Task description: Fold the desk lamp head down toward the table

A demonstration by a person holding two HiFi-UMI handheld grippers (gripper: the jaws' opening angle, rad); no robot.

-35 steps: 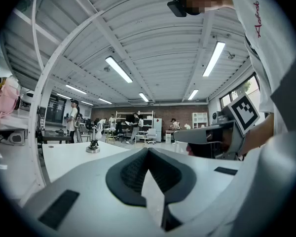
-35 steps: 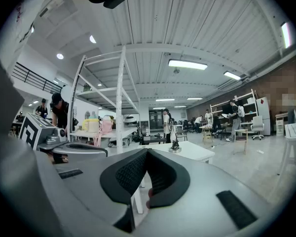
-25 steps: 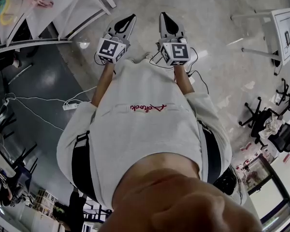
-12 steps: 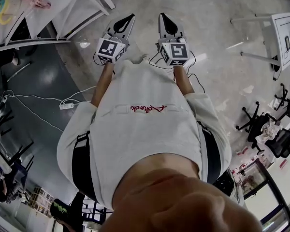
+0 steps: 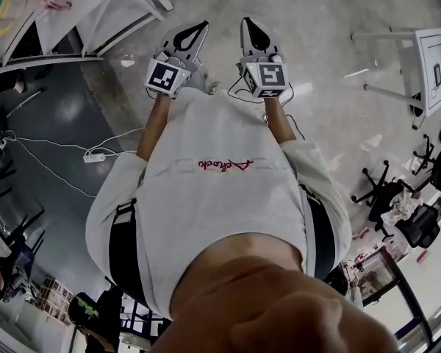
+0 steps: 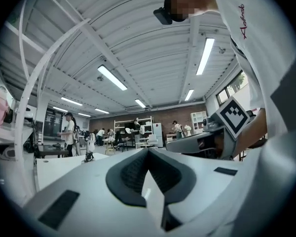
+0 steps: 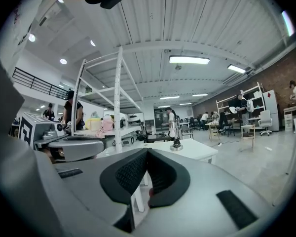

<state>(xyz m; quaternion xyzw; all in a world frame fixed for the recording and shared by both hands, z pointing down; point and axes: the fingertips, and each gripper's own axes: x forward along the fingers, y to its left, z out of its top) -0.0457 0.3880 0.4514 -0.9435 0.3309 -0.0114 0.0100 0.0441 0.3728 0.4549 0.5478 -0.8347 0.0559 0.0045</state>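
Both tools are pressed together on nothing: the left tool [image 5: 197, 28] and the right tool [image 5: 248, 23] sit side by side at the head view's top centre. The desk lamp [image 7: 176, 141] stands on a white table [image 7: 200, 151] at mid-frame in the right gripper view, well apart from them. Polished pale floor [image 5: 331, 87], a white rack post [image 7: 118, 102] and a ceiling strip light [image 7: 189, 59] lie around it.

The desk lamp [image 7: 176, 142] stands on the table [image 7: 200, 153], with a frame [image 7: 118, 98] to its left.

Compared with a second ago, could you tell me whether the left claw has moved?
Yes, slightly: in the head view the left claw now sits farther right of the power strip on the floor.
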